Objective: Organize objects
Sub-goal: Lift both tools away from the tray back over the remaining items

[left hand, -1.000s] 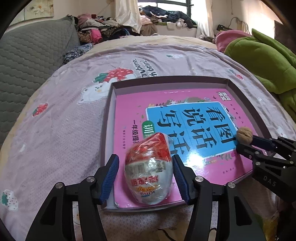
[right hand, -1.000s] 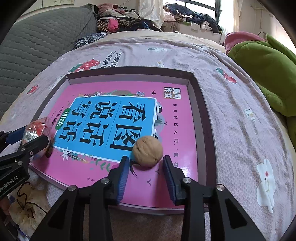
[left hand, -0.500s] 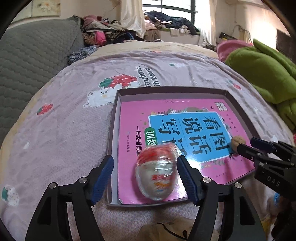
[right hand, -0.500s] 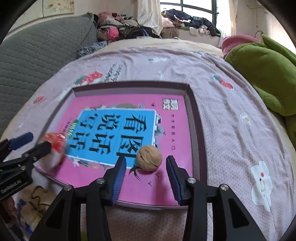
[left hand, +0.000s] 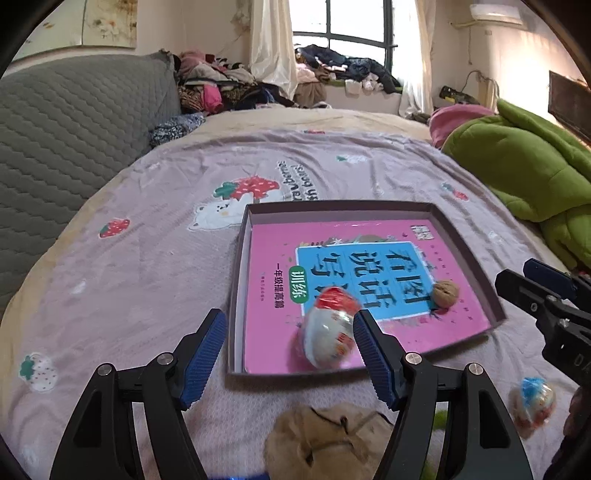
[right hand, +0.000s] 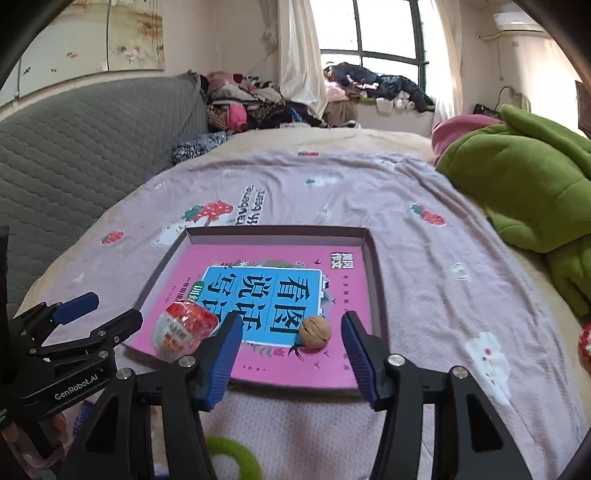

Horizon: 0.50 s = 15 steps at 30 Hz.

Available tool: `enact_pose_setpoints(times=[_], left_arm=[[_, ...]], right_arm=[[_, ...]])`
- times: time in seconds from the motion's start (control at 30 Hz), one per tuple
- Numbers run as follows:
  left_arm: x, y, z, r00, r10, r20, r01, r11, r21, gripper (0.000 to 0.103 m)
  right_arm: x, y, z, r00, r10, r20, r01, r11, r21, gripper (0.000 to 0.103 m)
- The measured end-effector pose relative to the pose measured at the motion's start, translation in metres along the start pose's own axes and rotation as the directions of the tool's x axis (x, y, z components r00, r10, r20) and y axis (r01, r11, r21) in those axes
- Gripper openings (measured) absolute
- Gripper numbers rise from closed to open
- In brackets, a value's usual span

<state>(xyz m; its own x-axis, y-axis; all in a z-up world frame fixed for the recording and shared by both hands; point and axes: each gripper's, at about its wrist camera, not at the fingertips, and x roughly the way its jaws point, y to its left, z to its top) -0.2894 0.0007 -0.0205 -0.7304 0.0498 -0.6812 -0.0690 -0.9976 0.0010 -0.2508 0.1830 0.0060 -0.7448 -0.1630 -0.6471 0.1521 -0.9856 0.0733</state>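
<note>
Foil-wrapped egg (left hand: 330, 326) lies on pink book (right hand: 266, 291) inside shallow box lid (right hand: 375, 273), left of walnut (right hand: 314, 331). Lid sits on bed, lilac strawberry-print sheet (right hand: 369, 192). Grey quilted headboard (right hand: 81, 155) left, clothes heap (right hand: 251, 99) by window, green blanket (right hand: 517, 177) right. Left claw (left hand: 288, 354) wide, empty. Right claw (right hand: 291, 356) opening, pads clear of walnut.

a home bedroom: bed (left hand: 155, 266) with strawberry sheet, heaped clothes (left hand: 221, 88), curtained window (right hand: 384, 33).
</note>
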Motion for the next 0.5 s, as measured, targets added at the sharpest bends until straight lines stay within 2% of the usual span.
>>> enact_pose_setpoints(times=[0.1, 0.33, 0.5], left_arm=[[-0.022, 0.0, -0.007, 1.0, -0.026, 0.014, 0.027, 0.999, -0.019, 0.073], [-0.062, 0.005, -0.018, 1.0, -0.031, 0.002, 0.031, 0.997, -0.068, 0.073], [-0.102, 0.012, -0.012, 0.999, 0.002, 0.034, 0.001, 0.997, -0.081, 0.073]], right_arm=[[-0.019, 0.0, -0.004, 1.0, 0.006, 0.013, -0.006, 1.0, 0.01, 0.059], [-0.059, 0.014, -0.003, 1.0, 0.017, 0.011, -0.017, 1.0, -0.015, 0.059], [-0.09, 0.028, 0.0, 1.0, 0.02, 0.022, -0.02, 0.999, -0.038, 0.059]])
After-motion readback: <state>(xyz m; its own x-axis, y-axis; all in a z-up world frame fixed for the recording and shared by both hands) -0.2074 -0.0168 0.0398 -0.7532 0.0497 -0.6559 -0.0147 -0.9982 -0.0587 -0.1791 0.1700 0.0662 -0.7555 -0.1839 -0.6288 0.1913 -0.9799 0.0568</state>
